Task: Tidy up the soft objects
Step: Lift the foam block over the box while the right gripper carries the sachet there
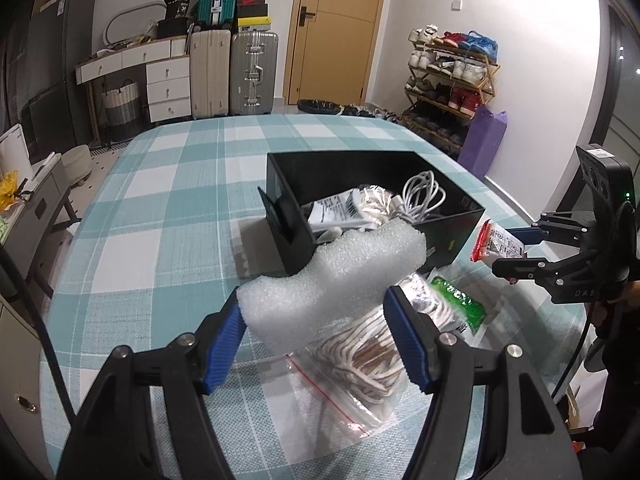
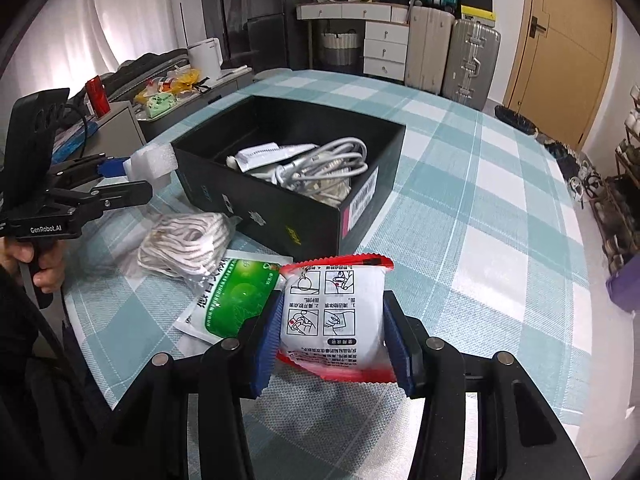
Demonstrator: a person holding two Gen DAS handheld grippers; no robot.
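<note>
My left gripper (image 1: pixel 314 304) is shut on a white foam piece (image 1: pixel 336 276) and holds it above the table, just short of the black box (image 1: pixel 296 240). The box holds white cables (image 1: pixel 424 196) and packets. My right gripper (image 2: pixel 330 312) is shut on a red-and-white packet (image 2: pixel 334 316), held above the table in front of the box (image 2: pixel 280 216). A clear zip bag of white cord (image 2: pixel 184 244) and a green-and-white packet (image 2: pixel 232 300) lie on the table between the grippers. The left gripper (image 2: pixel 132 178) with the foam (image 2: pixel 154 162) shows in the right wrist view.
The table has a teal-and-white checked cloth (image 1: pixel 168 216). Suitcases (image 1: pixel 252 72), white drawers (image 1: pixel 168 84) and a door stand beyond it. A shoe rack (image 1: pixel 452 80) and a purple bag (image 1: pixel 486 140) stand at the right. A cluttered side cabinet (image 2: pixel 120 116) is beyond the left edge.
</note>
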